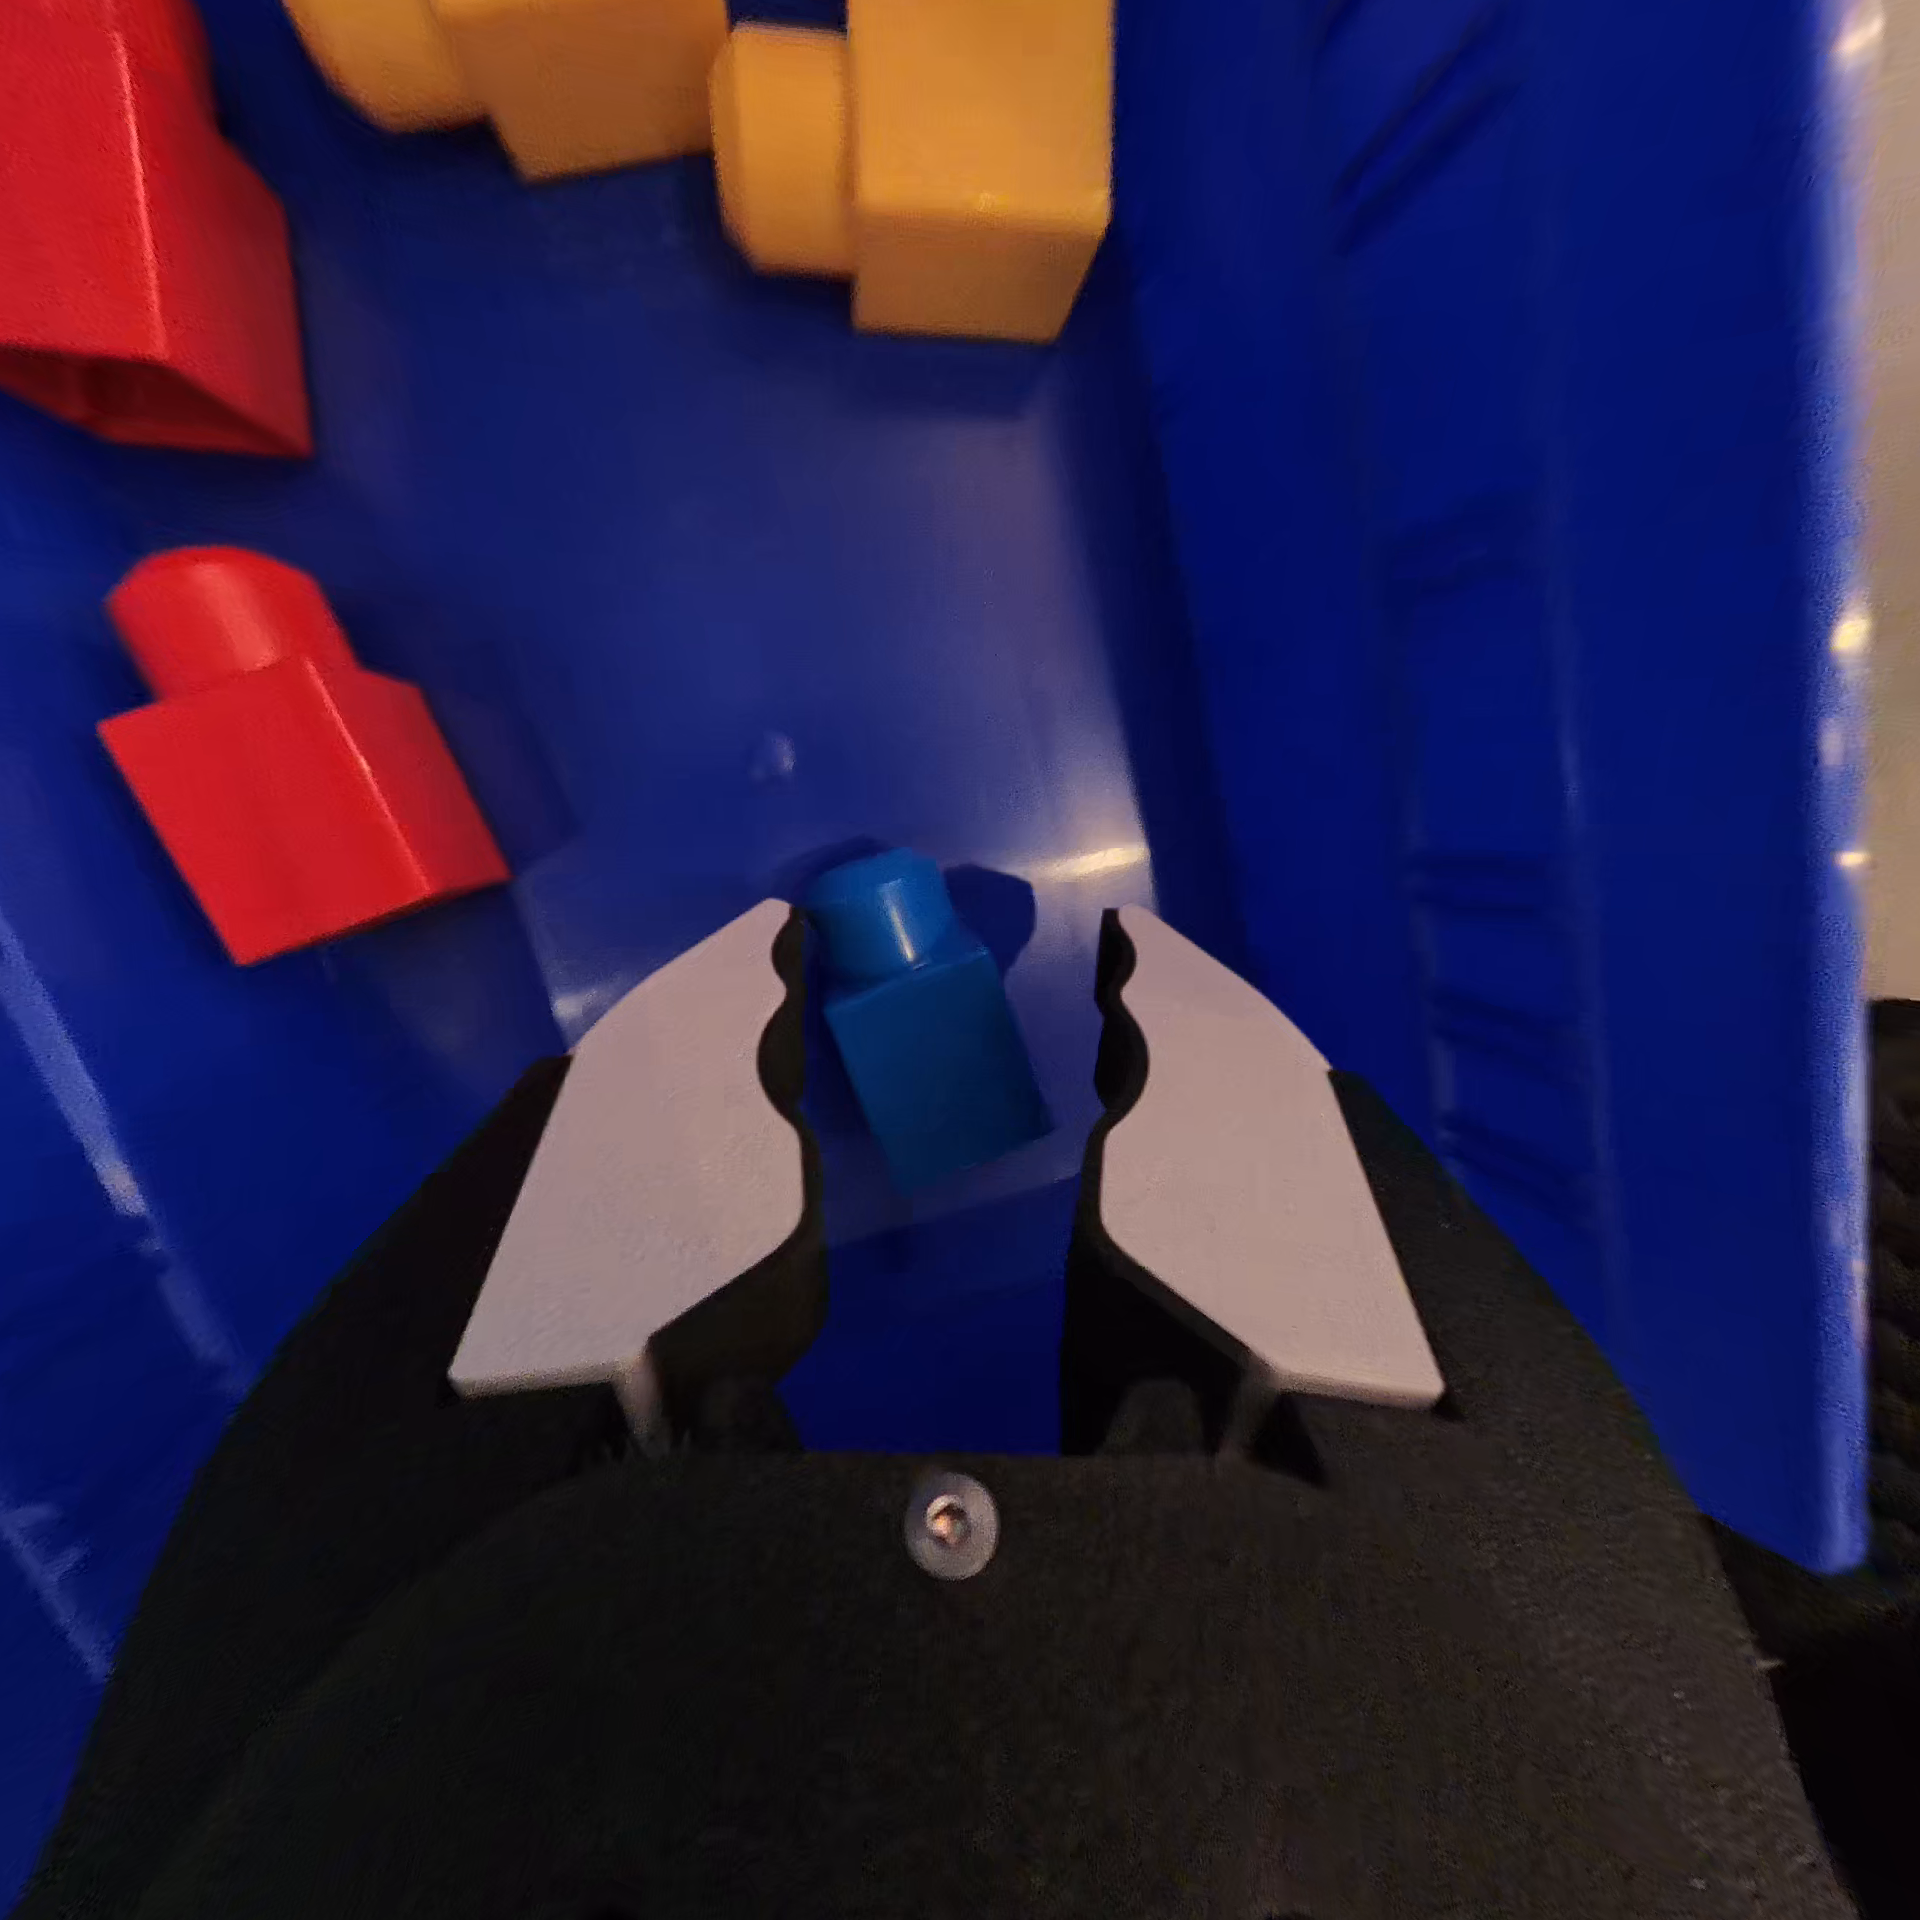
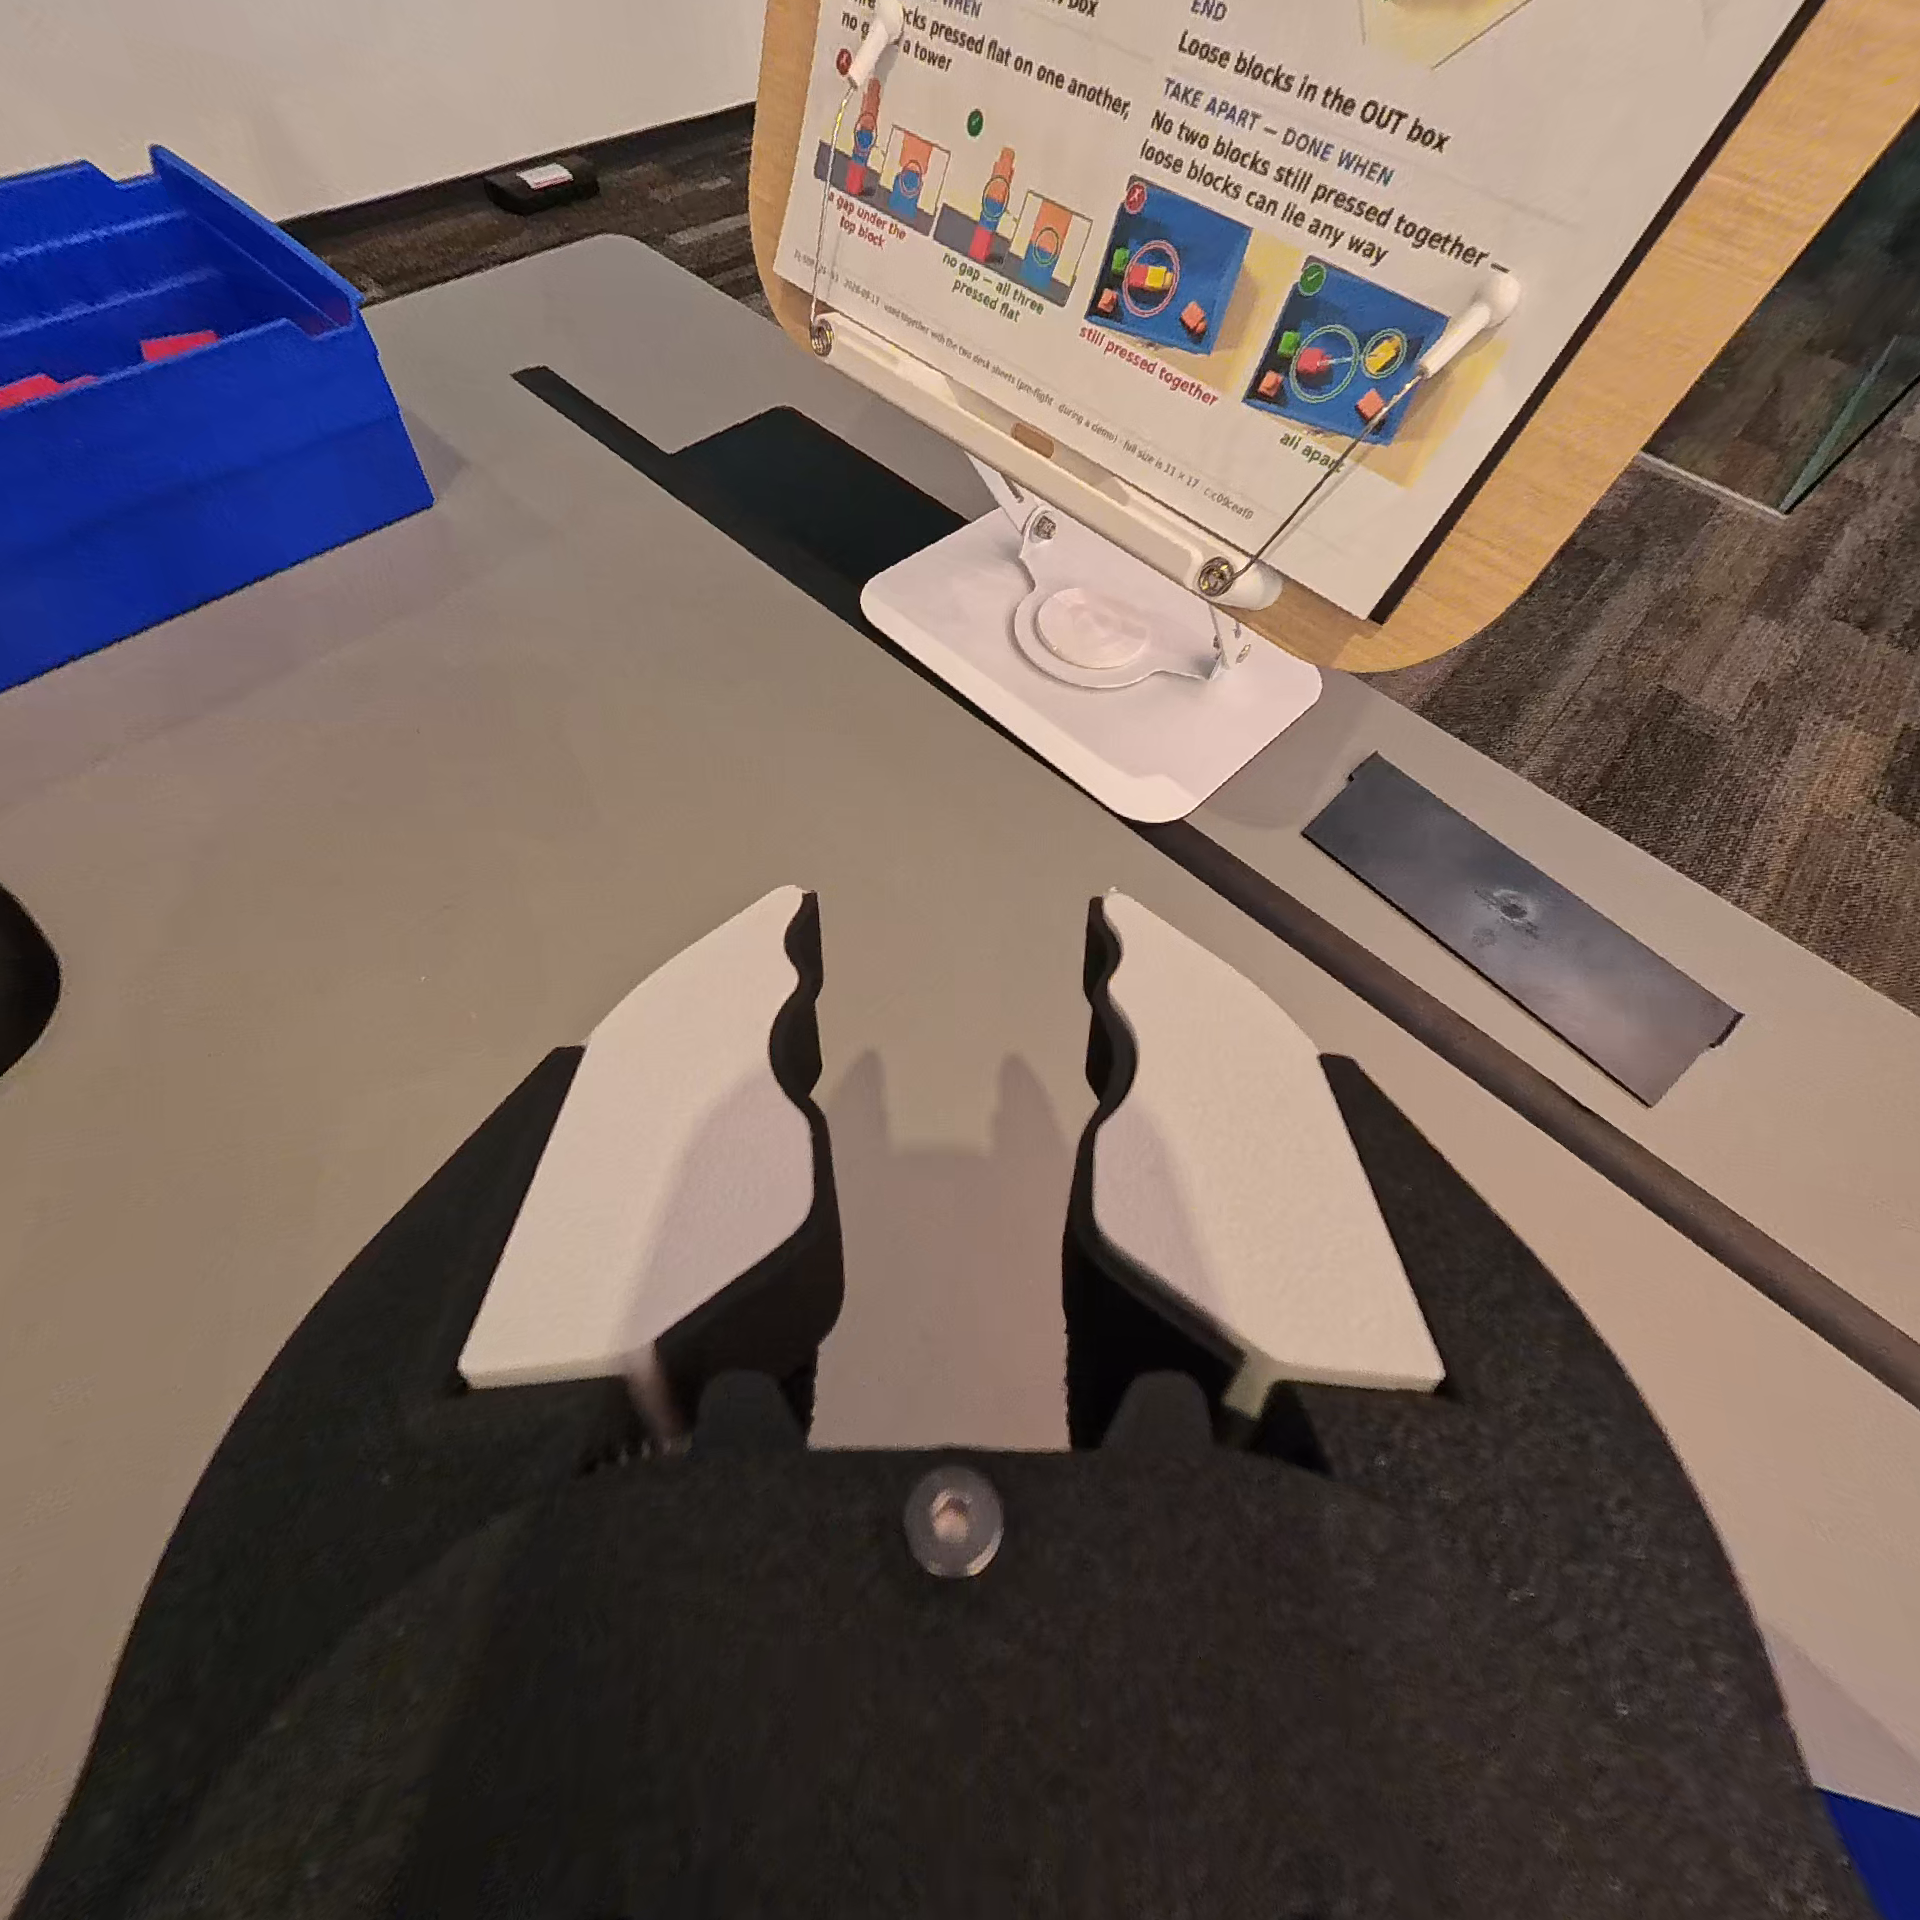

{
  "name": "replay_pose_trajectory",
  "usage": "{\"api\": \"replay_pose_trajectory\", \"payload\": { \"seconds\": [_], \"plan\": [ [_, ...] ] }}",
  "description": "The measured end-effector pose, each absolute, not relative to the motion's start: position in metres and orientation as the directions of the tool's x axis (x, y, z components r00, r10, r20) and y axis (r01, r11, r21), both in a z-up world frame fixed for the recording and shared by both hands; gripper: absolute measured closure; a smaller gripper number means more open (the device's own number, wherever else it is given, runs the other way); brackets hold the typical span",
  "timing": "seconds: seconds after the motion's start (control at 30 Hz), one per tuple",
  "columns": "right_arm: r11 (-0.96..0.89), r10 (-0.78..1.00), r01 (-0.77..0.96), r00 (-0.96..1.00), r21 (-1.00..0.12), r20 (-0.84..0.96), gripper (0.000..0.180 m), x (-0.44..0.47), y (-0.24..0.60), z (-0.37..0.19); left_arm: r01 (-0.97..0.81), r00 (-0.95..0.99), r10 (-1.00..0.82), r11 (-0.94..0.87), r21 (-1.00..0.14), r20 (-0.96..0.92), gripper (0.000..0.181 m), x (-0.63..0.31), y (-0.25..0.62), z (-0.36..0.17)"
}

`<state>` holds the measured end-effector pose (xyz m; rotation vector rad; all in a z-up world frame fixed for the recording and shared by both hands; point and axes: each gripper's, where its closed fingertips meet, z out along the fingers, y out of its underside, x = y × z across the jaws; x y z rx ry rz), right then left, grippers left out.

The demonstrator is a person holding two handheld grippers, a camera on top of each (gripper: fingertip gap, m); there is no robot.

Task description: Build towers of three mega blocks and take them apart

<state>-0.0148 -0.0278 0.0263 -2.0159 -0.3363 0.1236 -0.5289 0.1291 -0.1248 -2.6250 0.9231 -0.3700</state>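
My left gripper (image 1: 948, 914) is open inside a blue bin (image 1: 1455, 623), its fingers on either side of a blue block (image 1: 925, 1049) that lies tilted on the bin floor. The left finger is close to or touching the block; the right finger stands apart from it. Two red blocks (image 1: 281, 769) (image 1: 135, 260) lie to the left and two yellow blocks (image 1: 935, 177) (image 1: 561, 73) at the far end. My right gripper (image 2: 951, 904) is open and empty above the grey table (image 2: 468, 883).
The bin's right wall rises close beside my left gripper. In the right wrist view a blue bin (image 2: 187, 416) with red blocks stands at the far left, and an instruction sheet on a white stand (image 2: 1091, 665) at the table's far edge. A dark slot (image 2: 1517, 925) is at right. Tip to tip, the grippers are about 55 cm apart.
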Motion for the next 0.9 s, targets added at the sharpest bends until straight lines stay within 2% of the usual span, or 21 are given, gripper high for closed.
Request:
{"api": "replay_pose_trajectory", "payload": {
  "seconds": [0.07, 0.2, 0.33, 0.47, 0.57, 0.7, 0.8, 0.9],
  "plan": [
    [-0.417, 0.287, 0.174, 0.957, -0.892, 0.052, 0.132, -0.012, -0.029, 0.027, -0.573, 0.743, -0.657, -0.722, -0.388, 0.126, 0.129, -0.529, 0.128, -0.124],
    [-0.414, 0.276, 0.157, 0.960, -0.897, 0.041, 0.132, -0.007, -0.032, 0.029, -0.587, 0.780, -0.621, -0.768, -0.255, 0.074, 0.129, -0.544, 0.119, -0.142],
    [-0.403, 0.268, 0.149, 0.963, -0.903, 0.039, 0.132, -0.004, -0.033, 0.032, -0.617, 0.762, -0.646, -0.746, -0.253, 0.047, 0.139, -0.545, 0.120, -0.148],
    [-0.408, 0.269, 0.147, 0.962, -0.901, 0.035, 0.133, -0.002, -0.034, 0.031, -0.639, 0.743, -0.669, -0.719, -0.274, 0.019, 0.140, -0.545, 0.124, -0.144],
    [-0.402, 0.280, 0.141, 0.960, -0.905, 0.025, 0.134, -0.005, -0.032, 0.030, -0.622, 0.740, -0.673, -0.692, -0.365, 0.015, 0.140, -0.539, 0.130, -0.124],
    [-0.372, 0.337, 0.149, 0.941, -0.916, 0.016, 0.135, -0.022, -0.027, 0.033, -0.562, 0.675, -0.735, -0.564, -0.605, 0.058, 0.140, -0.501, 0.124, -0.057],
    [-0.312, 0.445, 0.122, 0.895, -0.942, -0.031, 0.137, -0.053, -0.023, 0.043, -0.478, 0.471, -0.869, -0.394, -0.785, 0.150, 0.141, -0.432, 0.080, 0.007],
    [-0.159, 0.679, 0.027, 0.729, -0.987, -0.089, 0.140, -0.118, -0.036, 0.078, -0.451, 0.219, -0.969, -0.203, -0.869, 0.113, 0.141, -0.361, 0.018, 0.040]
  ]
}}
